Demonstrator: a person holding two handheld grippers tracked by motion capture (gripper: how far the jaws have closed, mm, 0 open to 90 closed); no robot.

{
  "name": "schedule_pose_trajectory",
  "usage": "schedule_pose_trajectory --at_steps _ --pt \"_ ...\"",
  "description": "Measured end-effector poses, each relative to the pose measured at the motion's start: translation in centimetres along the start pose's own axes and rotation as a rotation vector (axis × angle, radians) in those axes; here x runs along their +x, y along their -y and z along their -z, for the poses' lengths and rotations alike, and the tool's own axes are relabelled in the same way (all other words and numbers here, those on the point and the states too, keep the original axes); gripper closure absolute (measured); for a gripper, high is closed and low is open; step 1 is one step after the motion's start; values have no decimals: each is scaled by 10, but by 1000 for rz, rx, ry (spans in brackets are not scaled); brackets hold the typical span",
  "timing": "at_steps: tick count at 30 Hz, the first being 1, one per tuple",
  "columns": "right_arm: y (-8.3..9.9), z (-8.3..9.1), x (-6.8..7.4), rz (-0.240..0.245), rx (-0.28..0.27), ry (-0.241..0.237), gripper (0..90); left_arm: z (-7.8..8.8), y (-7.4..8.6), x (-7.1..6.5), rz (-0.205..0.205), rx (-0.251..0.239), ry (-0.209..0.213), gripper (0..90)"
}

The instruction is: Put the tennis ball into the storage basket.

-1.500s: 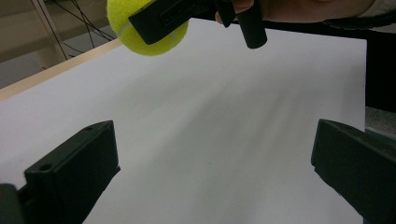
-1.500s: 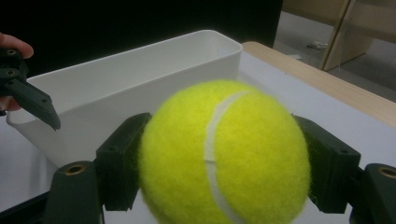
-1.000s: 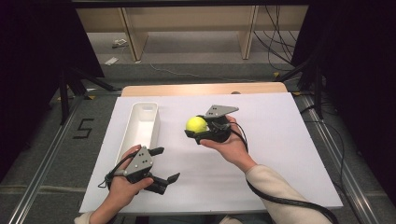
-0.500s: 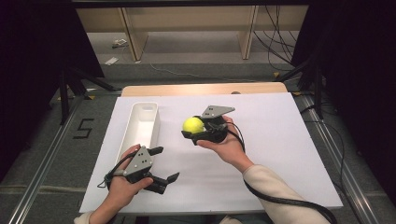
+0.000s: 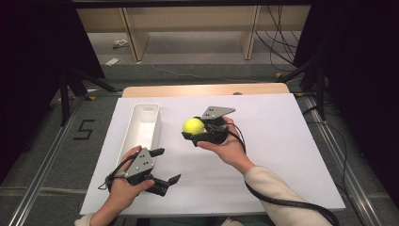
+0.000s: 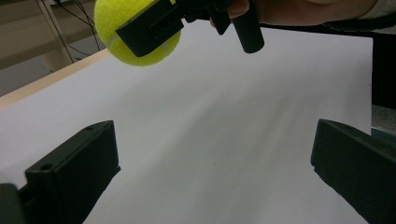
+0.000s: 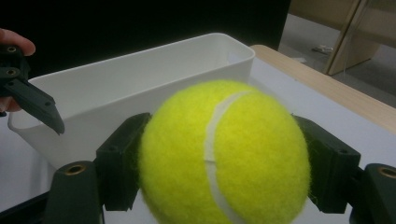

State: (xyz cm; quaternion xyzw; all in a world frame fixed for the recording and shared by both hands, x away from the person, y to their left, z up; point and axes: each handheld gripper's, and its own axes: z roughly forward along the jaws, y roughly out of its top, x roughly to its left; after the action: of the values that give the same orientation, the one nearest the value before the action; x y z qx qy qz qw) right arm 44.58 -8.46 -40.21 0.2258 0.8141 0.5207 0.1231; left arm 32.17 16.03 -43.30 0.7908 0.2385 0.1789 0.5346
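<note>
Above the middle of the white table (image 5: 282, 141), I see one tennis ball (image 5: 193, 125) clamped between the jaws of my right gripper (image 5: 196, 131), held off the surface just right of the single white bin (image 5: 141, 127). At the near left, my left gripper (image 5: 164, 165) has its jaws spread wide, holding nothing.

One ball, one bin, two grippers.
One yellow tennis ball (image 5: 193, 125) at frame centre, one white bin (image 5: 141, 126) left of it, one left gripper (image 5: 164, 168) lower left, one right gripper (image 5: 191, 131) centre.
</note>
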Motion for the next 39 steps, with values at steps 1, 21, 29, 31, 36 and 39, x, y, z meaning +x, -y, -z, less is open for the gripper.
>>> schedule_pose_trajectory --at_steps 1,21,29,31,36,39 --pt "0 0 0 0 -2 1 265 0 0 0 -1 0 2 4" --pt "-5 -3 4 9 -9 -7 265 0 0 0 1 -1 0 4" --pt "-5 -4 5 10 -6 -9 265 0 0 0 0 -1 -1 4" --pt "-6 -3 5 7 -7 -10 265 0 0 0 0 -1 0 4" --pt "-7 -4 6 5 -15 -18 265 -1 0 0 0 -2 -1 4" --pt "-8 -5 6 10 -14 -20 265 -1 0 0 -1 -2 0 4"
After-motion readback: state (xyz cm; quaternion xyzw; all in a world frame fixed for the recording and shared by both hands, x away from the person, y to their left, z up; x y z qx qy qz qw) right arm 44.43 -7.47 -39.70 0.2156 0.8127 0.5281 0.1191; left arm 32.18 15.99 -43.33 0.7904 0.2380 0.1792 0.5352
